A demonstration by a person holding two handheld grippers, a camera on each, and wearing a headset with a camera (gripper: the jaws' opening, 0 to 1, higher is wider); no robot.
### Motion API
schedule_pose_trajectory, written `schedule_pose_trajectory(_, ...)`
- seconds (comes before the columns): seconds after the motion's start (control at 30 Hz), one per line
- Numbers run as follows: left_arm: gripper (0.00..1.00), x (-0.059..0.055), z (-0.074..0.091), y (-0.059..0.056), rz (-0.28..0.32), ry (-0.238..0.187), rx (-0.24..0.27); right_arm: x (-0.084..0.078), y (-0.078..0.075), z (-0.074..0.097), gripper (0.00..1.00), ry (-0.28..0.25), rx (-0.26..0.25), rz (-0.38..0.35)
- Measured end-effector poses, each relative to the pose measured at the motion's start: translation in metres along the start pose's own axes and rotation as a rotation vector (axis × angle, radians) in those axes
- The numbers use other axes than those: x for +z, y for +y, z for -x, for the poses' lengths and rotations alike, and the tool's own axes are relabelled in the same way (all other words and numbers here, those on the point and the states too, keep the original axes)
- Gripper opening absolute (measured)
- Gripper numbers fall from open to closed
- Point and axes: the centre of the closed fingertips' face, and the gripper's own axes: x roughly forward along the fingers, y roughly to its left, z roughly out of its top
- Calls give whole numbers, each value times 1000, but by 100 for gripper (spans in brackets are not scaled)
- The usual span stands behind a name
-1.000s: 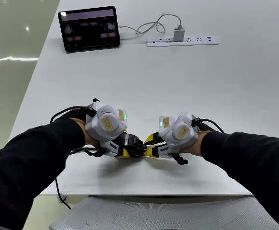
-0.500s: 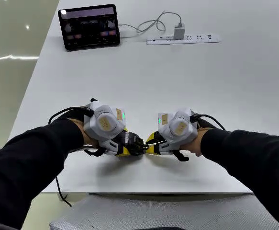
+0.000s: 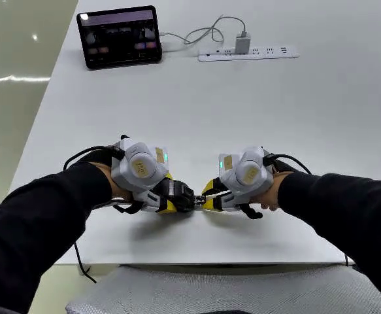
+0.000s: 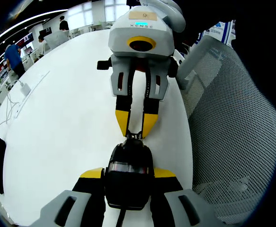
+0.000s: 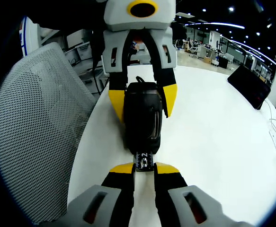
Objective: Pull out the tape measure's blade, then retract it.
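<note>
A black tape measure (image 3: 180, 195) rests near the table's front edge. My left gripper (image 4: 128, 177) is shut on its case (image 4: 128, 172). Facing it from the right, my right gripper (image 5: 144, 169) is shut on the blade's end (image 5: 144, 161), where a short stretch of blade with the numeral 2 sticks out of the case (image 5: 142, 116). In the head view the right gripper (image 3: 211, 198) pinches a short blade stub (image 3: 201, 198) between the two tools. The yellow fingertips (image 4: 122, 120) of the right gripper show in the left gripper view, closed on the blade hook.
A dark tablet (image 3: 119, 36) stands at the table's far left. A white power strip (image 3: 248, 53) with a plugged charger and cable lies at the far side. A grey mesh chair (image 5: 38, 123) sits just below the table's front edge (image 3: 197, 263).
The right gripper has shifted slightly right, away from the case, so a short bit of blade now shows between the two grippers. The left gripper has held still.
</note>
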Motion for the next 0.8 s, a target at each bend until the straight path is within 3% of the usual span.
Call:
schedule_pose_trajectory(0.3,32,1,-1,1,7,2,0,3,0,-15,12,9,-2,-9)
schedule_pose_trajectory(0.4,32,0,0,1,9,3,3,1,-1,-12,10,-2,0,-73)
schedule_pose_trajectory(0.8,32,1,0,2,22,-10,-4,-9,-3,-1,9,26,-5,-49)
